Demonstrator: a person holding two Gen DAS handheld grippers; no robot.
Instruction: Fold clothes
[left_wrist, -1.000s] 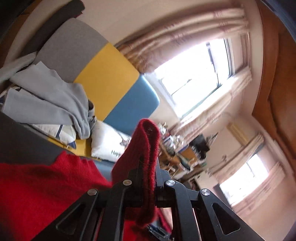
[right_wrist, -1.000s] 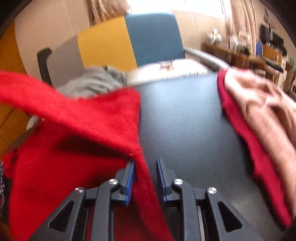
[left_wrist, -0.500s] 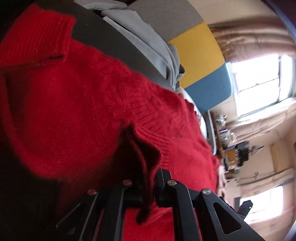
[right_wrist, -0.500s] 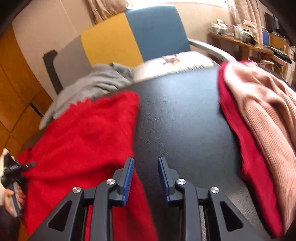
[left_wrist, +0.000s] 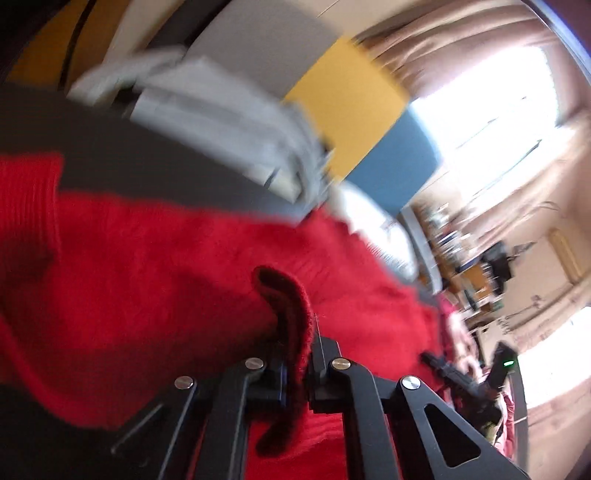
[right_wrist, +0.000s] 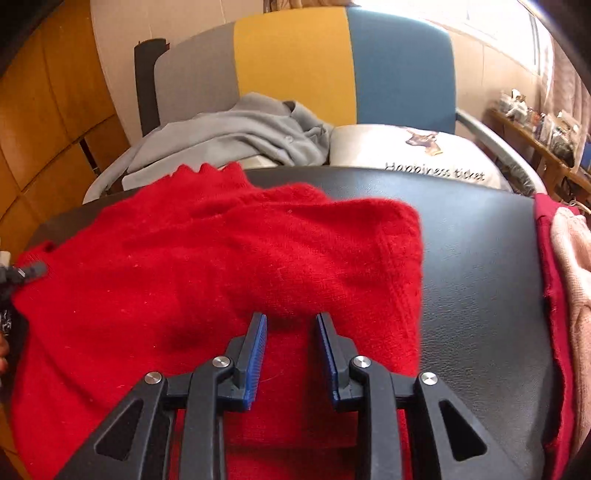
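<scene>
A red knit sweater (right_wrist: 229, 254) lies spread on the dark table (right_wrist: 476, 236), with one layer folded over another. My right gripper (right_wrist: 291, 325) is open just above the sweater's near part, nothing between its blue-padded fingers (right_wrist: 255, 354). In the blurred left wrist view, my left gripper (left_wrist: 297, 332) is shut on a folded edge of the red sweater (left_wrist: 147, 288), which bulges up between the jaws. The left gripper's tip (right_wrist: 26, 273) shows at the far left of the right wrist view, at the sweater's corner.
A dark red garment (right_wrist: 554, 280) under a pink knit one (right_wrist: 572, 266) lies at the table's right edge. Behind the table stands a grey, yellow and blue chair (right_wrist: 295, 62) holding a grey garment (right_wrist: 236, 136) and a white cushion (right_wrist: 413, 155). A cluttered shelf (right_wrist: 535, 125) is at right.
My right gripper let go of the sweater and opened wider; the cloth now lies flat on the table. My left gripper swung down with the sweater's edge still pinched.
</scene>
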